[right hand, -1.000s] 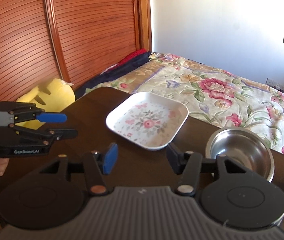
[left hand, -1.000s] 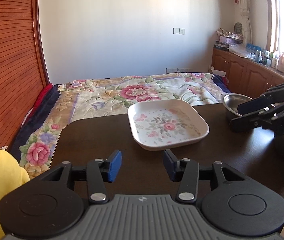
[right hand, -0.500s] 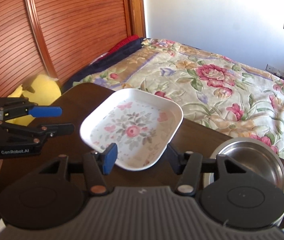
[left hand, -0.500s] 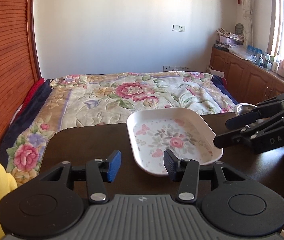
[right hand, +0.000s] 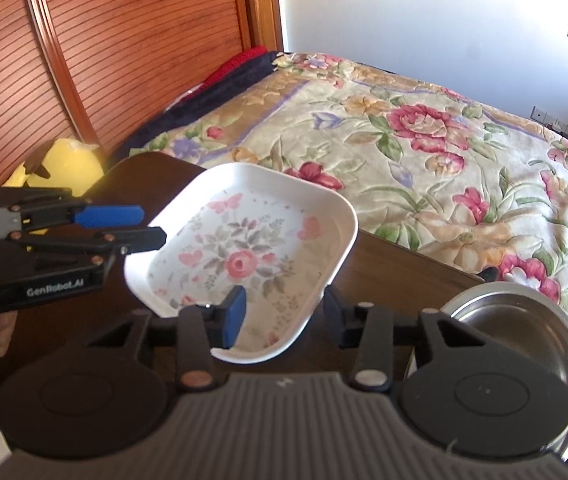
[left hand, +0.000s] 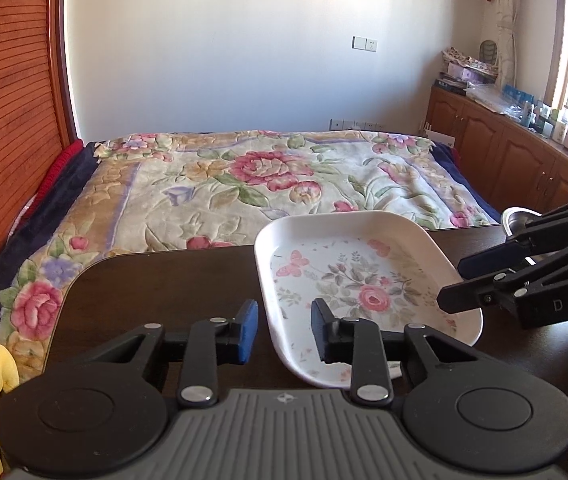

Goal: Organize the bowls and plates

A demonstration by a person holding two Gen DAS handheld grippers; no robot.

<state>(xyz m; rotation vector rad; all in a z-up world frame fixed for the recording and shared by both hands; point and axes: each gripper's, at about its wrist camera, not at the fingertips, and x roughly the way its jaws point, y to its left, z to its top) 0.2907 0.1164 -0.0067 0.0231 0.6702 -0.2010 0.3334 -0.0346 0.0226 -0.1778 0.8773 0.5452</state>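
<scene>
A white square plate (left hand: pixel 348 276) with a floral print lies on the dark wooden table (left hand: pixel 164 280); it also shows in the right wrist view (right hand: pixel 244 256). My left gripper (left hand: pixel 284 334) is open, its jaws straddling the plate's near left rim. My right gripper (right hand: pixel 282 314) is open too, its jaws on either side of the plate's near right edge. Each gripper shows from the side in the other's view, the right one (left hand: pixel 468 284) and the left one (right hand: pixel 144 226). A steel bowl (right hand: pixel 520 320) sits right of the plate.
A bed with a floral quilt (left hand: pixel 252 184) lies just beyond the table's far edge. A yellow plush toy (right hand: pixel 60 160) sits left of the table by the wooden slatted wall (right hand: pixel 104 40). Cabinets with clutter (left hand: pixel 504 148) line the right wall.
Both grippers have moved forward onto the plate from either side. The plate now sits between the jaws of each. Both stay open.
</scene>
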